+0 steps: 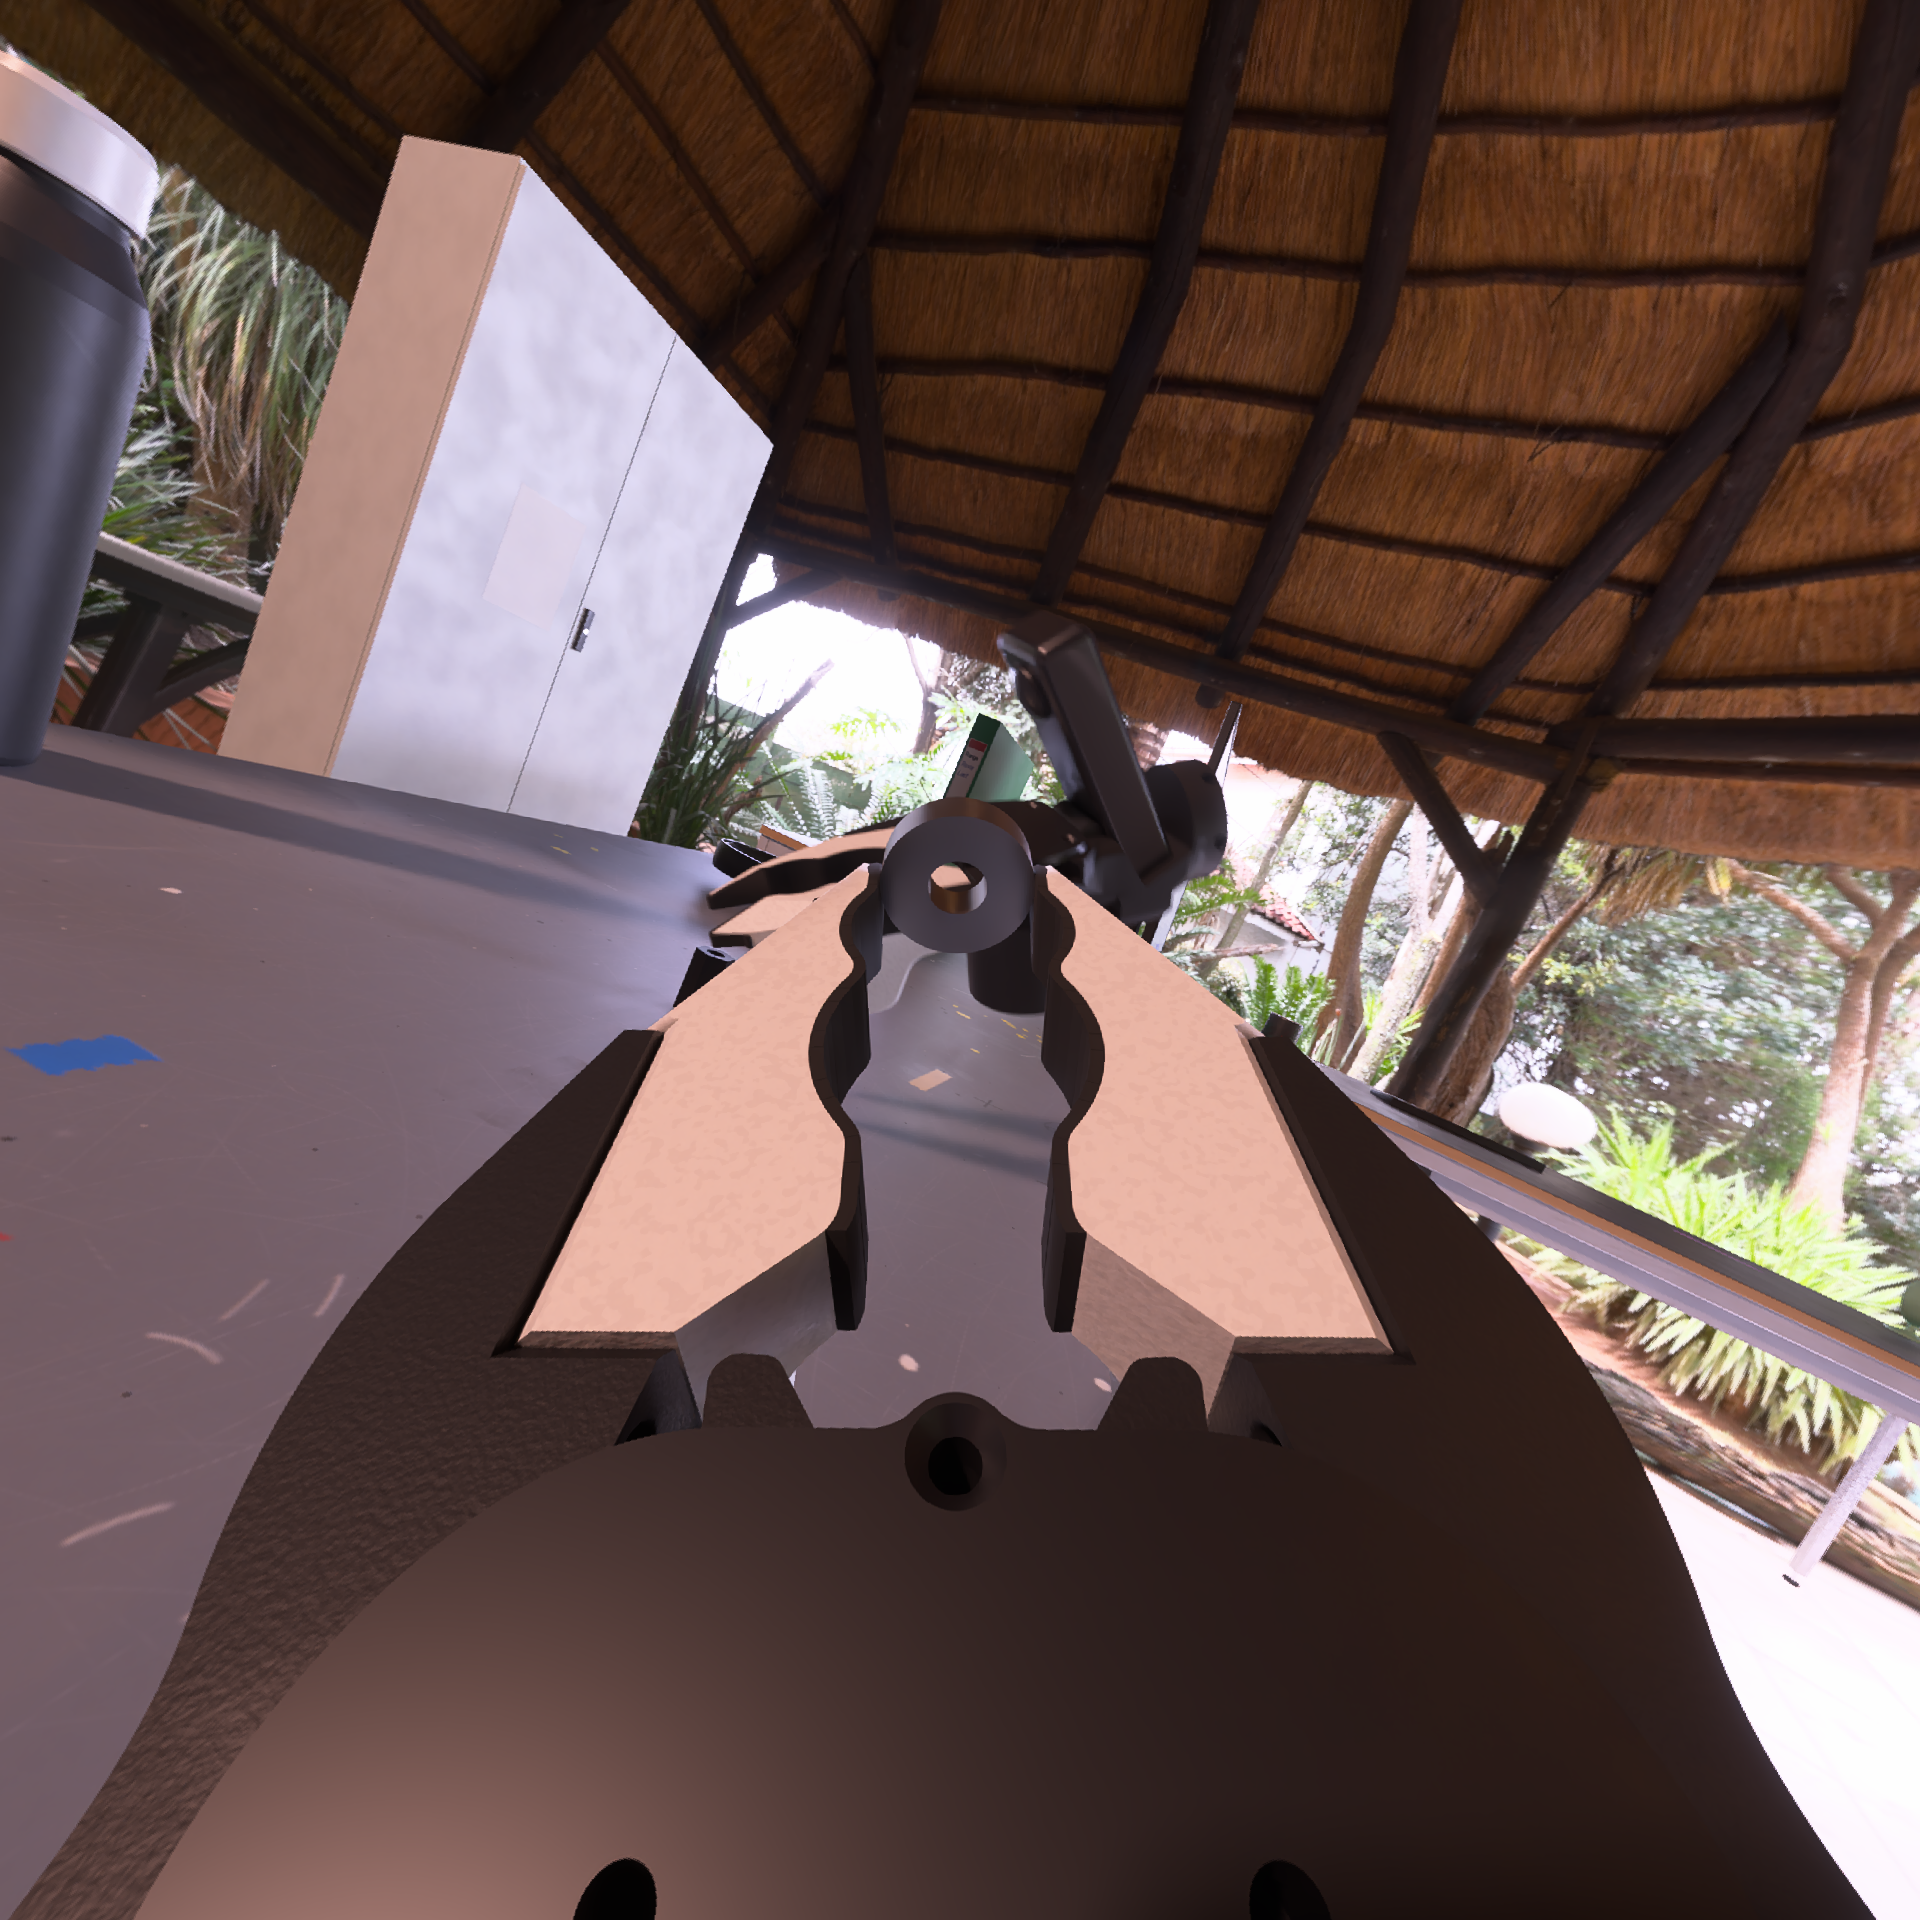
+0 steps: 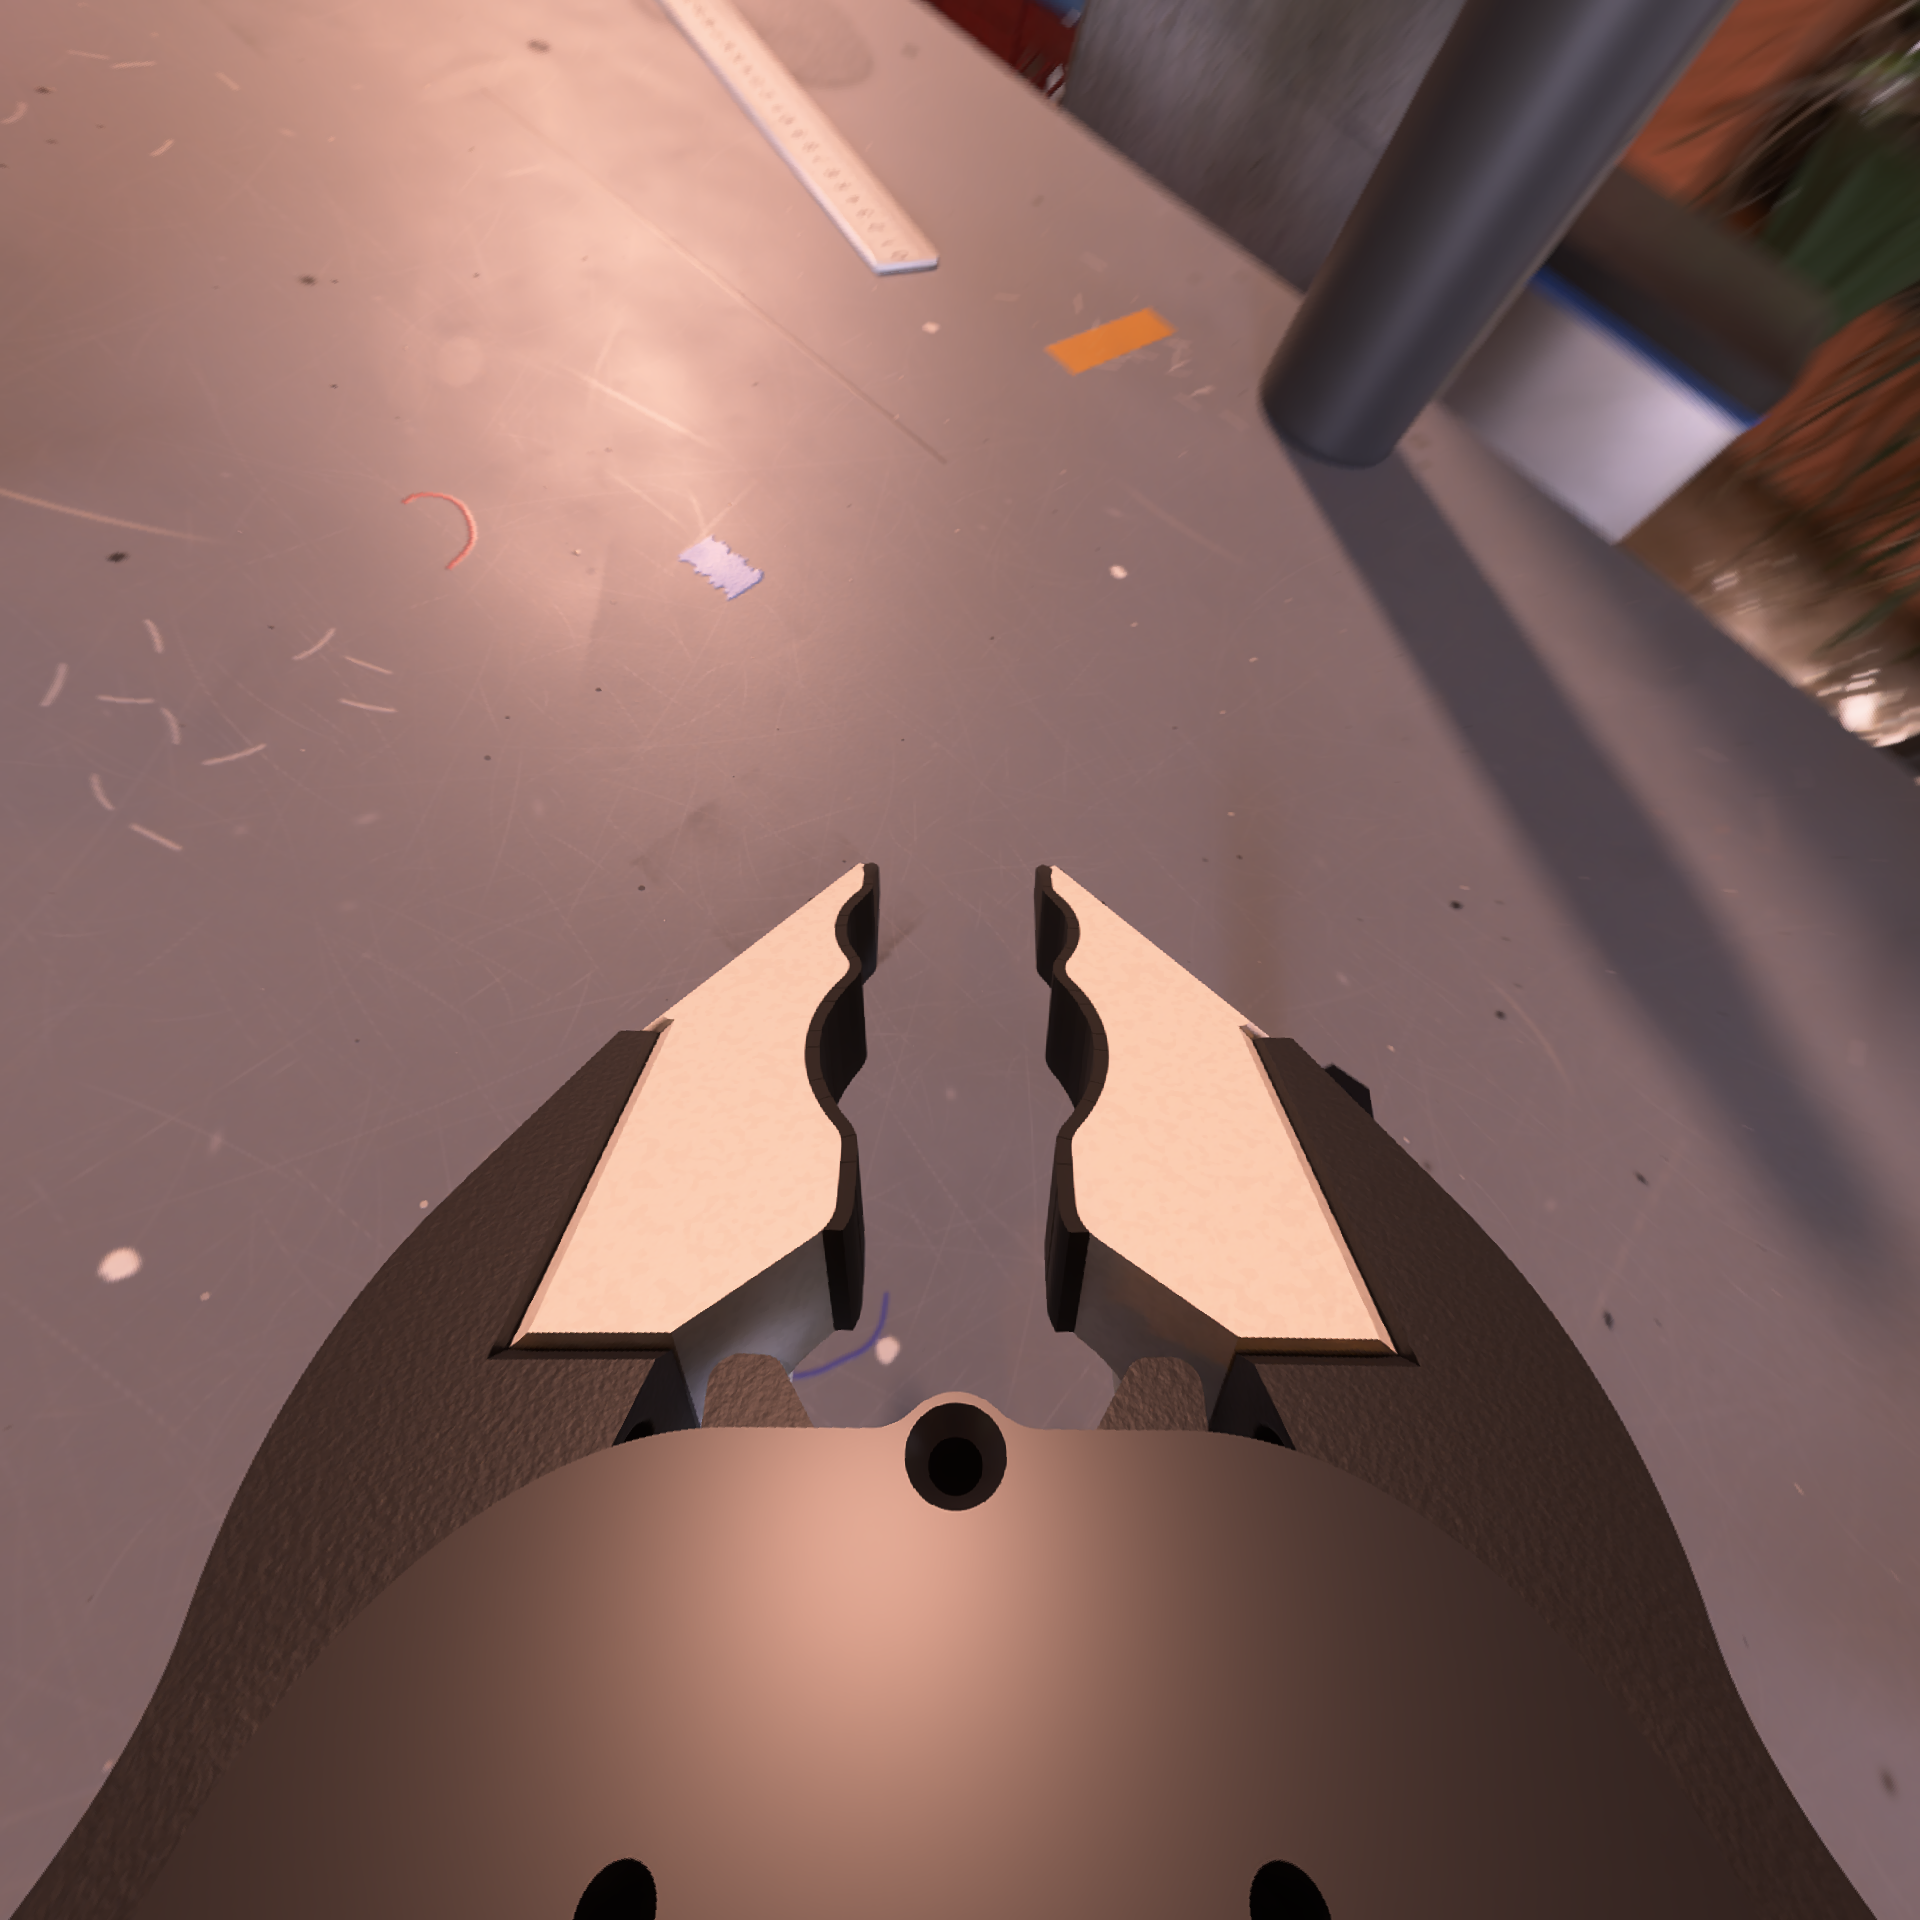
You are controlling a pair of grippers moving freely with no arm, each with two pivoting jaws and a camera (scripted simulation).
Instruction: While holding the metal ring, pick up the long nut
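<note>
Gripping the metal ring (image 1: 958, 885) at its fingertips, the left tool (image 1: 956, 883) holds it lifted above the grey counter (image 1: 312, 1039), bore facing the camera. The other tool shows just beyond, at 12 o'clock from the ring. A white cabinet (image 1: 540, 499) stands at 10 o'clock. Right tool (image 2: 956, 883): narrowly parted, nothing between the fingers, hovering over bare counter. Steel ruler (image 2: 800, 135) at 12 o'clock, dark cylinder (image 2: 1455, 208) at 1 o'clock. Long nut: cannot tell where.

A thatched roof (image 1: 1351, 312) on dark poles covers the scratched grey bench (image 2: 520, 831); a white cabinet (image 1: 540, 540) stands before sunlit garden greenery (image 1: 1662, 987).
</note>
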